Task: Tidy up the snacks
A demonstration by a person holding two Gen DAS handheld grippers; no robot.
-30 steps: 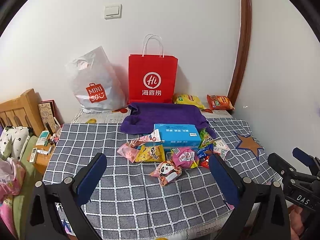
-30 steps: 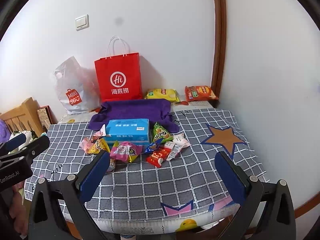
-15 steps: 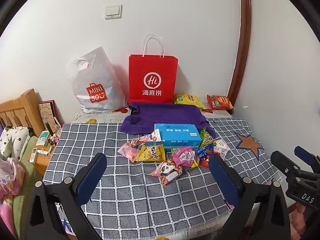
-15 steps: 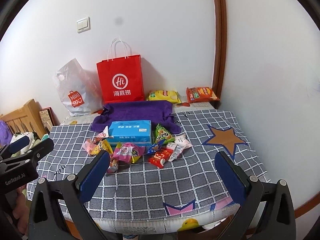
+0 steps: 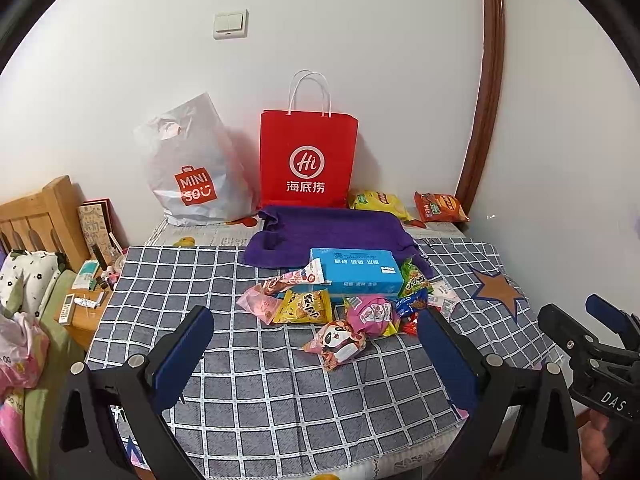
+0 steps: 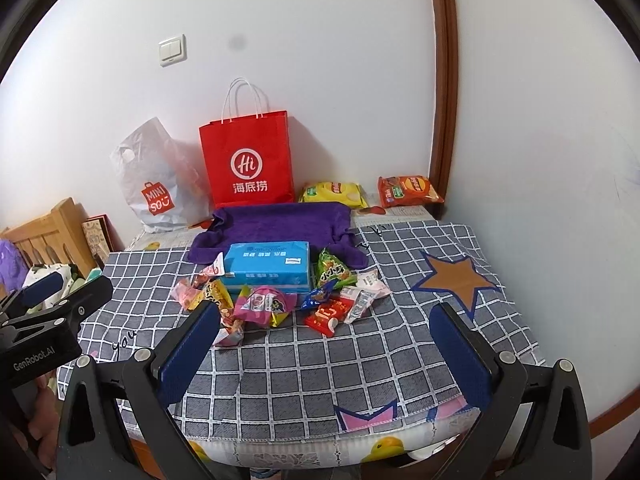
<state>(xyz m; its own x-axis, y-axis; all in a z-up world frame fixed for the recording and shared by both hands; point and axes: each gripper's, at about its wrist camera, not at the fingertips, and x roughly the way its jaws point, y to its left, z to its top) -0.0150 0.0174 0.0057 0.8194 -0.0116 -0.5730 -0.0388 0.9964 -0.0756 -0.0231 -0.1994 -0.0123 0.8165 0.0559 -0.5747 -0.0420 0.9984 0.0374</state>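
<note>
Several small snack packets lie heaped in front of a blue box [image 5: 356, 276] [image 6: 267, 266] on the grey checked cloth [image 5: 256, 392] [image 6: 384, 360]. Among them are a panda packet [image 5: 337, 341], a pink packet [image 5: 372, 315] [image 6: 262, 305], a yellow packet [image 5: 306, 307], a green packet [image 6: 333, 270] and a red packet [image 6: 328, 314]. My left gripper [image 5: 316, 356] hangs open near the table's front edge, short of the heap. My right gripper [image 6: 324, 354] is open too, nothing between its fingers.
A red paper bag [image 5: 308, 160] [image 6: 247, 160] and a white plastic bag [image 5: 192, 172] stand against the back wall. A purple towel [image 5: 332, 232] lies behind the box. Yellow [image 6: 334, 194] and orange [image 6: 410, 191] chip bags sit at the back right. A wooden headboard [image 5: 40, 216] is at left.
Both grippers have drifted slightly; the right wrist view has shifted a little rightward and back. Nothing on the table has moved.
</note>
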